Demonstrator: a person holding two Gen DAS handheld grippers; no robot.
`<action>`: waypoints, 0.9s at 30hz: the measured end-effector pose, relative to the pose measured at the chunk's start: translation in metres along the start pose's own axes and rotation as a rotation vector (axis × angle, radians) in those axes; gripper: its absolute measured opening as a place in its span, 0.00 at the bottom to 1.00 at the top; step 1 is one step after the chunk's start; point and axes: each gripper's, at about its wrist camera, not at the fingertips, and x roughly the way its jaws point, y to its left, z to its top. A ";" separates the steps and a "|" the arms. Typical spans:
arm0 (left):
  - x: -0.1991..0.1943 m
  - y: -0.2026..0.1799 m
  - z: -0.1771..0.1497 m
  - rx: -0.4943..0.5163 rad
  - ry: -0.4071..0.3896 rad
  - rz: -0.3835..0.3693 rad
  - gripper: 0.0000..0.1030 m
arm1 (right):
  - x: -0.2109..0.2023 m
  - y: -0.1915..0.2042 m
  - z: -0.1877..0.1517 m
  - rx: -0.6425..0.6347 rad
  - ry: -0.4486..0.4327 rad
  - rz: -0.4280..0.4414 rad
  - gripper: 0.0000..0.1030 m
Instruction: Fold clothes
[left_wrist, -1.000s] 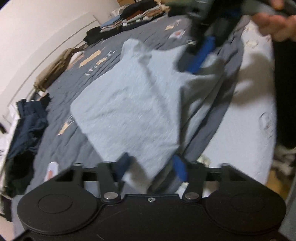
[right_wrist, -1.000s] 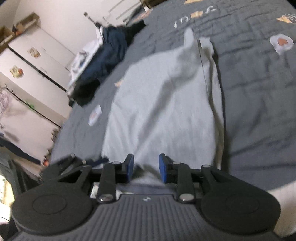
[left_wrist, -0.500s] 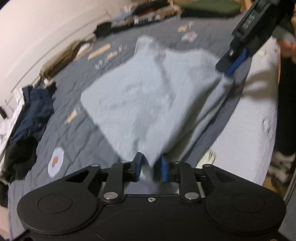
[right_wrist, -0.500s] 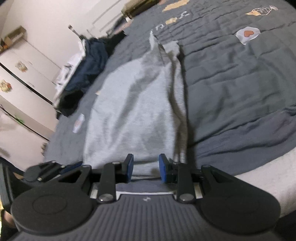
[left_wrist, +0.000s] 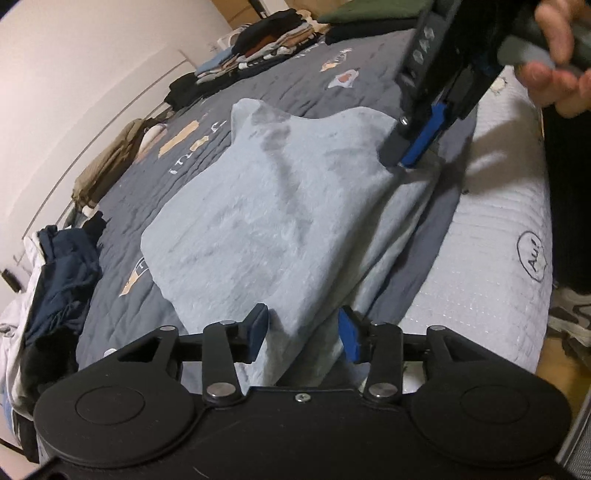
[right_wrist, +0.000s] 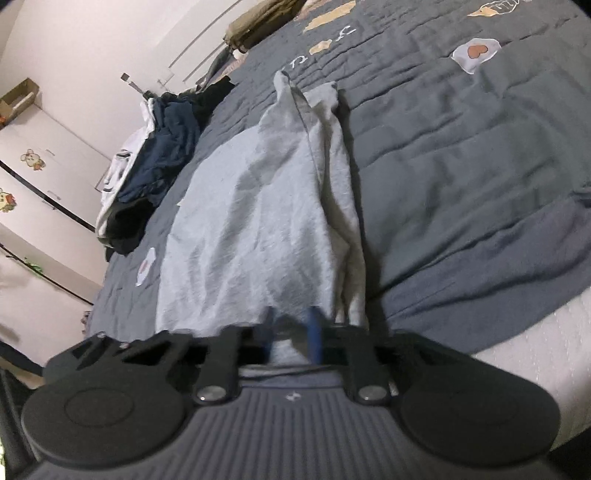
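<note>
Light grey garment (left_wrist: 266, 206) lies spread on the dark grey quilt (left_wrist: 325, 85), its near edge at the side of the bed where the white mattress (left_wrist: 495, 236) shows.

My left gripper (left_wrist: 303, 328): jaws have just been opening. The blue pads stand apart with the garment's near corner between them, cloth draped through the gap, pads not pressing it.

My right gripper (right_wrist: 291, 334): jaws have just been closing, motion-blurred in its own view. From the left wrist view the right gripper (left_wrist: 406, 155) has its blue fingertips down on the garment's far edge, pinched together on the fabric there. The hand (left_wrist: 554, 74) holding it is at the top right.

In the right wrist view the garment (right_wrist: 251, 221) runs lengthwise away from me, with a bunched fold along its right side.

Around it: folded clothes stack (left_wrist: 255, 48) at the far end of the bed, a navy and black clothes heap (right_wrist: 162, 147) on the left edge, an olive garment (left_wrist: 107, 166) by the wall.
</note>
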 end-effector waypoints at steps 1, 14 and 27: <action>0.001 0.001 0.000 -0.004 0.007 0.000 0.41 | -0.001 -0.002 0.000 0.021 -0.010 0.003 0.00; -0.009 0.020 -0.003 -0.049 0.020 -0.005 0.09 | -0.023 0.001 0.001 -0.027 -0.089 -0.004 0.06; 0.000 0.006 -0.003 0.003 0.040 -0.022 0.02 | -0.019 0.005 -0.008 -0.075 -0.044 0.003 0.01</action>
